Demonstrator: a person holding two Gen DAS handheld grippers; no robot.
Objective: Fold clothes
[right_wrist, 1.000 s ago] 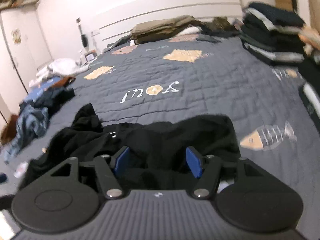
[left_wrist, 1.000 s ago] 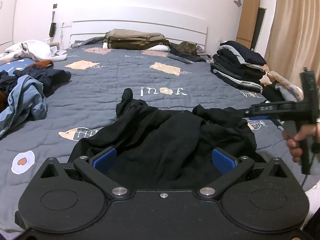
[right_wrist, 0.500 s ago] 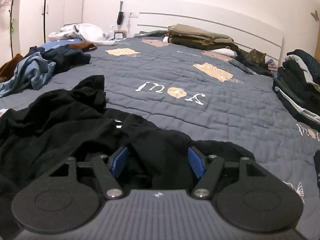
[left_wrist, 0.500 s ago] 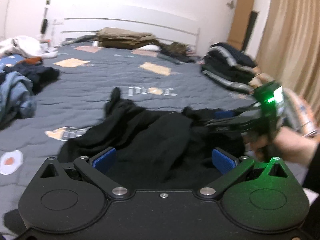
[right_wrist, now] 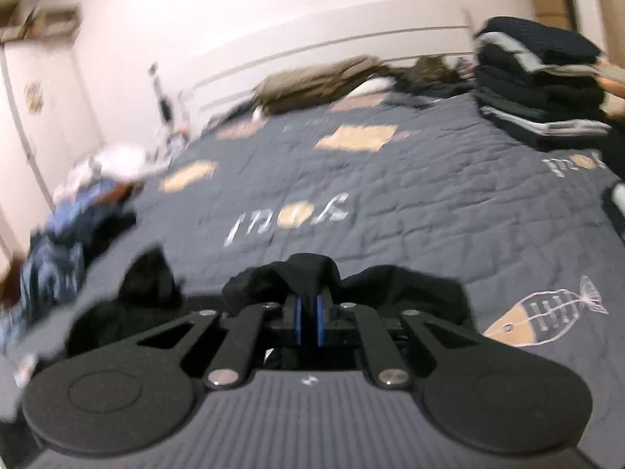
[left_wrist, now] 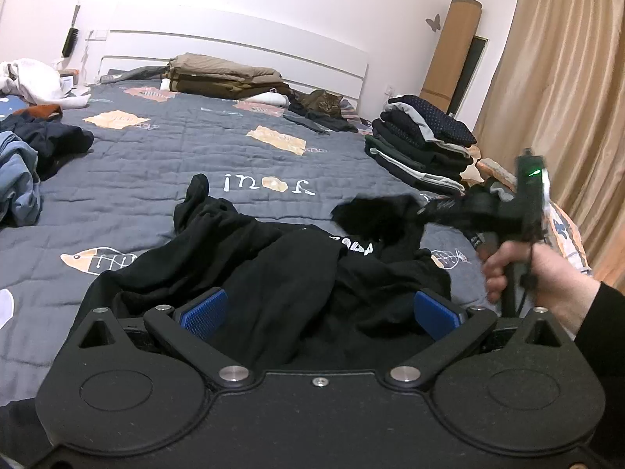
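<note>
Right gripper (right_wrist: 308,314) has clamped the crumpled black garment's (left_wrist: 273,273) soft fold.

two claws (left_wrist: 318,312), one cat (left_wrist: 326,102), one bed (left_wrist: 156,164)

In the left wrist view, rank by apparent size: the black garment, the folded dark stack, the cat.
1. black garment, though nearest the camera
2. folded dark stack
3. cat, farthest back, so true size is unsure
</note>
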